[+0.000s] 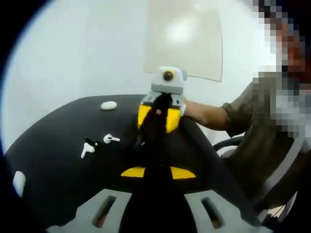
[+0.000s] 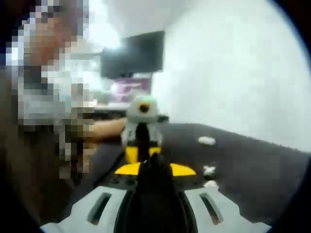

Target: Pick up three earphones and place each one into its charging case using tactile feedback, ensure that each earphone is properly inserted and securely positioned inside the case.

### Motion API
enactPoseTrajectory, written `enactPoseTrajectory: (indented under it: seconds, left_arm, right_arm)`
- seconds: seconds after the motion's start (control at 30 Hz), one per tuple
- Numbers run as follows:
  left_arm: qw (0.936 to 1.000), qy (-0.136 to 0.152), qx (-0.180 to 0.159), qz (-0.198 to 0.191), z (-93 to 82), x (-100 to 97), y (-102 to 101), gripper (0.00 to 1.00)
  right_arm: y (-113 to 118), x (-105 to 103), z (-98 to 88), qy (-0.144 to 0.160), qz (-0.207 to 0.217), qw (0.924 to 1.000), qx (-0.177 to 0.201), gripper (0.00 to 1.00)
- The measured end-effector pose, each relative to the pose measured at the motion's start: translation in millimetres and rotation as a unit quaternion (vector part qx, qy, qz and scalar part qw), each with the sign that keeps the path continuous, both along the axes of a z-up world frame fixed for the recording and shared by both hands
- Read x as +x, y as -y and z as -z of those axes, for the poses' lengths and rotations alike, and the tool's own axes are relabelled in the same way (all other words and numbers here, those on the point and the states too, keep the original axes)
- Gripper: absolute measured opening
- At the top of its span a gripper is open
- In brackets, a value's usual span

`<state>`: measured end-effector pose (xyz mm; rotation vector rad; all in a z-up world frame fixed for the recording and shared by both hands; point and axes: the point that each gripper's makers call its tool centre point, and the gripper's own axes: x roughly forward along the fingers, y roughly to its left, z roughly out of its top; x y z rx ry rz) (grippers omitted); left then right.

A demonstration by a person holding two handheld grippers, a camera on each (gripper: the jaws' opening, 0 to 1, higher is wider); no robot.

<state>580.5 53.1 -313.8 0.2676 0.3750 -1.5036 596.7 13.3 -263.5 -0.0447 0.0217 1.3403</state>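
Earphones (image 1: 111,139) and (image 1: 87,148) lie loose on the black table (image 1: 53,170), left of the left gripper (image 1: 158,171), whose jaws are drawn together with nothing between them. A white charging case (image 1: 108,105) sits near the far edge. The right gripper (image 1: 159,116) faces it, jaws likewise closed and holding nothing, a person's forearm (image 1: 206,114) reaching in behind.

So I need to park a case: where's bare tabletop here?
In the left gripper view, bare black table lies between the two earphones and the white item at the near-left edge. It's crowded around the earphones and where both grippers meet.
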Motion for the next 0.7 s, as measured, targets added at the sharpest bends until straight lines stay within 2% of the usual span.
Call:
enactPoseTrajectory:
  seconds: [0.07, 0.1, 0.17, 0.2, 0.23, 0.3, 0.37, 0.5, 0.6, 0.7]
  left_arm:
    - [1.0, 0.003, 0.001, 0.0, -0.1, -0.4, 0, 0.14]
    - [1.0, 0.006, 0.002, 0.001, -0.2, -0.8, 0, 0.14]
    - [0.9999, 0.011, 0.003, 0.001, -0.5, -0.6, 0, 0.14]
    - [0.9999, 0.013, 0.003, 0.002, -0.6, -0.9, 0, 0.14]
    - [0.9999, 0.015, 0.004, 0.002, -0.6, -1.4, -1, 0.14]
    - [0.9999, 0.016, 0.005, 0.003, -0.7, -1.4, -1, 0.14]
    - [0.9998, 0.018, 0.006, 0.002, -0.8, -2.0, -1, 0.14]
    - [0.9998, 0.016, 0.008, -0.001, -1.3, -3.2, -1, 0.14]
    - [0.9999, 0.014, 0.006, -0.003, -1.5, -4.1, -1, 0.14]
    - [0.9999, 0.015, 0.006, -0.004, -1.6, -4.6, -1, 0.14]
  right_arm:
    - [9, 21, -1.7, -0.038, 0.045, 0.9982, 0.016, 0.17]
    - [12, 29, -0.1, -0.051, 0.062, 0.9967, 0.011, 0.14]
    - [19, 45, 8.4, -0.082, 0.115, 0.9896, -0.029, 0.11]
    - [16, 45, 8.0, -0.077, 0.118, 0.9889, -0.046, 0.11]
    - [16, 47, 12.0, -0.101, 0.137, 0.9819, -0.082, 0.11]
    - [10, 45, 10.3, -0.098, 0.143, 0.9756, -0.135, 0.11]
    - [4, 37, 11.8, -0.09, 0.141, 0.9642, -0.206, 0.12]
    - [-8, 27, 17.8, -0.073, 0.133, 0.9396, -0.307, 0.12]
    - [-16, 25, 28.7, -0.073, 0.12, 0.9187, -0.369, 0.12]
    - [-18, 26, 41.2, -0.089, 0.107, 0.9034, -0.406, 0.17]
